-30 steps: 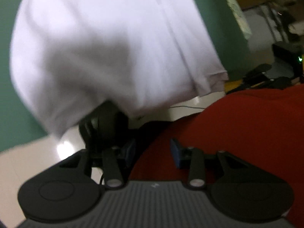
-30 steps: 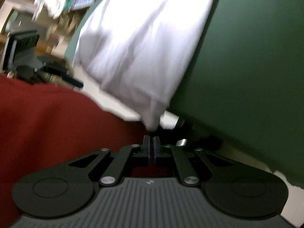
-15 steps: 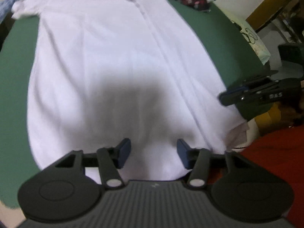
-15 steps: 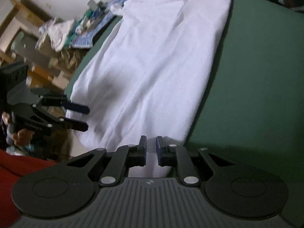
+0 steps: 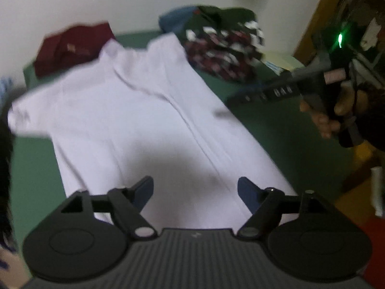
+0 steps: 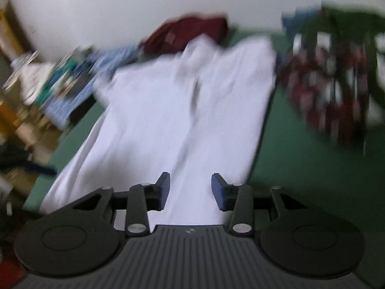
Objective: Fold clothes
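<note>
White polo shirt lies spread flat on the green table, collar end toward the far wall, hem toward the cameras. Placket line runs down its middle. Both views blurred.

Left gripper: jaws spread wide, nothing between them, hovering over the hem end of the shirt. Whether the fingers touch the cloth cannot be told.

Right gripper: released, jaws parted, empty, also above the near end of the shirt, close to its right edge. In the left wrist view this same tool shows at the right, gripped by a hand, a green light lit on it.

Beyond the collar: a maroon garment at the far left of the table, touching or overlapping the shirt's shoulder. A dark plaid garment is heaped at the far right, just beside the shirt. A blue cloth sits behind the plaid heap.

Off the table's left side, in the right wrist view: blue striped fabric and blurred clutter.
</note>
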